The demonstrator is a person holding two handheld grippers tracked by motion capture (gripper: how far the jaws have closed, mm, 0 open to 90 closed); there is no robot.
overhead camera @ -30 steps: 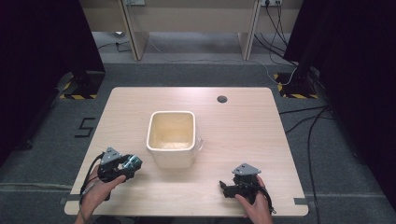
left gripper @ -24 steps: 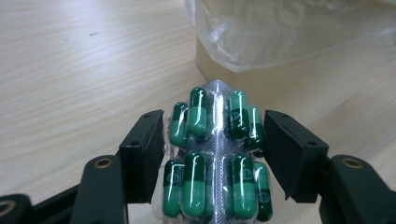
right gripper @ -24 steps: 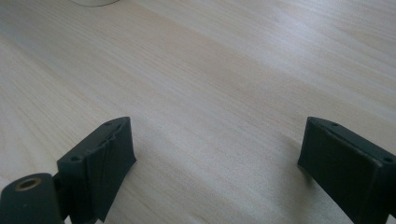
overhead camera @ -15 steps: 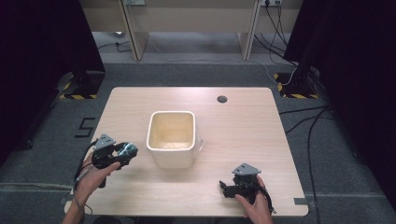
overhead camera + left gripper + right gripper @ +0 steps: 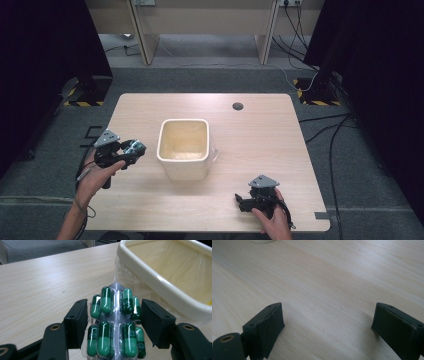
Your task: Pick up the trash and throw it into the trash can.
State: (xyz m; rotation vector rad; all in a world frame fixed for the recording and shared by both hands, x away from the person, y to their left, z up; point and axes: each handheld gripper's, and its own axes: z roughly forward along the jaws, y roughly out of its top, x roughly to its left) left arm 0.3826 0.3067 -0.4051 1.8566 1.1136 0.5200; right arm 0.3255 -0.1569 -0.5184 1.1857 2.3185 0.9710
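- At nine o'clock of the bin [image 5: 184,148]: left gripper [image 5: 113,322] fingers clenched on blister pack [image 5: 114,325], raised off the surface [image 5: 260,130] for drop-in.
- At five o'clock: right gripper [image 5: 328,327] fingers released, parked clear, grasping nothing.

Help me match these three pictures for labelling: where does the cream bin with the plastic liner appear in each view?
High view: the cream bin stands mid-table, right of the left gripper.
Left gripper view: its rim and lined inside sit at upper right, just beyond the blister pack of green capsules clamped between the jaws.
Right gripper view: a pale sliver at the top edge, left of centre, is probably its base.
Shared landmark: the light wooden table.
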